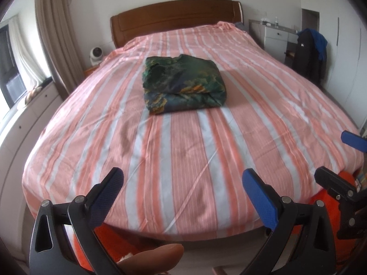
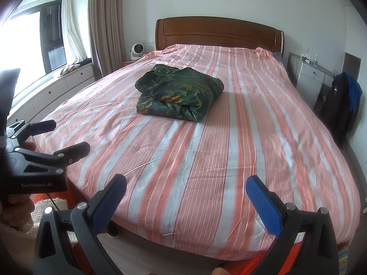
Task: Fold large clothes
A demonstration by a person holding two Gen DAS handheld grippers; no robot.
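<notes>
Jaws wide apart, empty, left gripper (image 1: 183, 194), right gripper (image 2: 187, 197)

Black hand-held gripper (image 2: 186, 197) — blue pads (image 2: 263, 204), silver screws.

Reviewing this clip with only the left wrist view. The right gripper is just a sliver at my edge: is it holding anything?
Observer: No. The right gripper is open and empty, by the foot of the bed.
Operator: Any cloth caught on the outside of the left gripper?
Observer: None. Seen from the right wrist, the left gripper is open and bare, well apart from the folded garment.
</notes>
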